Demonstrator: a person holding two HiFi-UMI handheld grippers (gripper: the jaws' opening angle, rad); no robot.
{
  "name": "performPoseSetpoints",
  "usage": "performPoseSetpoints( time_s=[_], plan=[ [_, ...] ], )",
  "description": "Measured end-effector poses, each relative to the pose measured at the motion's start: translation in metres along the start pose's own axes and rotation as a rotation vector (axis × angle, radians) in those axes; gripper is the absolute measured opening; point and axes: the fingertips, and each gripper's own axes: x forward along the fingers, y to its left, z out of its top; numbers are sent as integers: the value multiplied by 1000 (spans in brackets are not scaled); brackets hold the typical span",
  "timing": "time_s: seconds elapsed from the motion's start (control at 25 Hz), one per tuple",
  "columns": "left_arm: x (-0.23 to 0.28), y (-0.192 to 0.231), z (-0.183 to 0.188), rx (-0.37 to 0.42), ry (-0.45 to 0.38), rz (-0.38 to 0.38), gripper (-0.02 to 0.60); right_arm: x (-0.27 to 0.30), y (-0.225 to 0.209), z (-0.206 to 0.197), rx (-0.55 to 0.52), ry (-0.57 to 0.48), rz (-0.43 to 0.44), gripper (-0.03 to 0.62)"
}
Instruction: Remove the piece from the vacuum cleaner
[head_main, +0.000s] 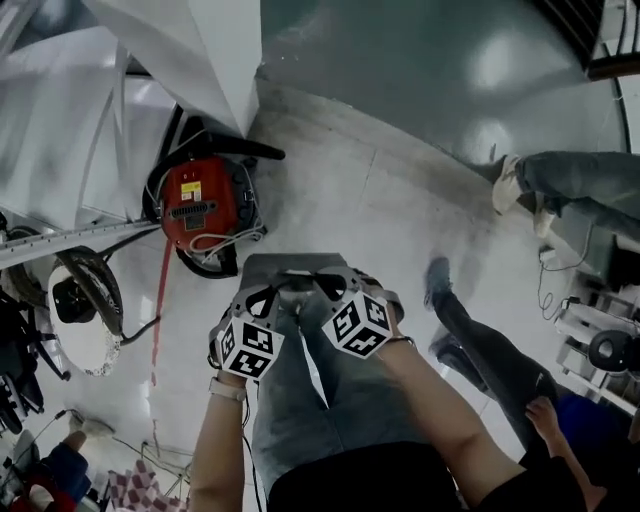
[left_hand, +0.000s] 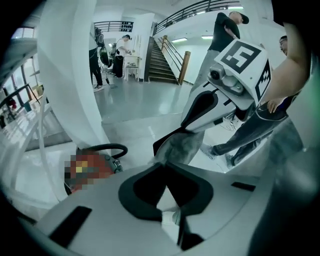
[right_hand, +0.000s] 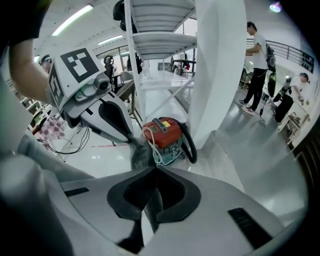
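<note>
L tongs (head_main: 278, 286) & R tongs (head_main: 318, 284) side by side, tips almost meeting, held low in front of the person's body

L jaws pressed together on a fold of the grey cloth piece (head_main: 298, 266). R jaws pinch the same piece, just R of L's grip. Seen from R tongs, cloth bunches at the L tip; seen from L tongs, it bunches at the R tip. Piece spans both tips, off the floor

Marker cubes (head_main: 248, 348) sit behind the tips, wrist side, one per tong

Red vac (head_main: 200, 205) on pale floor, ahead & to L of both tongs, well apart from them, not touching the cloth. Black hose (head_main: 235, 150) arcs over its far side. White cable (head_main: 225, 240) looped on the side nearest the tongs

White pillar (head_main: 215, 50) rises beyond the vac, further from the tongs

Bystander legs (head_main: 575, 185) far R of R tongs. Another bystander in dark trousers (head_main: 480, 340) closer, just R of the R forearm

Stairs (left_hand: 161, 62) far ahead of L tongs. White shelf rack (right_hand: 160, 35) stands past the vac as seen from R tongs
</note>
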Motion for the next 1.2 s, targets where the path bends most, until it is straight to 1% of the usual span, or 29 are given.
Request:
performPoseSetpoints(
  time_s=[0.16, 0.24, 0.36, 0.52, 0.8, 1.0, 1.2],
  plan=[
    [-23, 1, 52, 33, -41, 21, 38, -46, -23, 22, 12, -42, -51, 37],
    [-36, 0, 74, 37, -57, 25, 38, -69, -31, 32, 7, -57, -69, 35],
    [-62, -14, 103, 37, -71, 19, 38, -109, -36, 47, 9, -71, -81, 35],
    [-98, -28, 141, 59, -94, 26, 38, -160, -41, 67, 7, -99, -101, 35],
    [-159, -35, 217, 134, -177, 62, 38, -246, -57, 111, 8, -189, -187, 35],
    [-201, -43, 262, 179, -249, 84, 38, -302, -57, 138, 1, -244, -247, 34],
    [-241, -48, 304, 243, -317, 110, 38, -354, -60, 166, -4, -308, -315, 34]
  ],
)
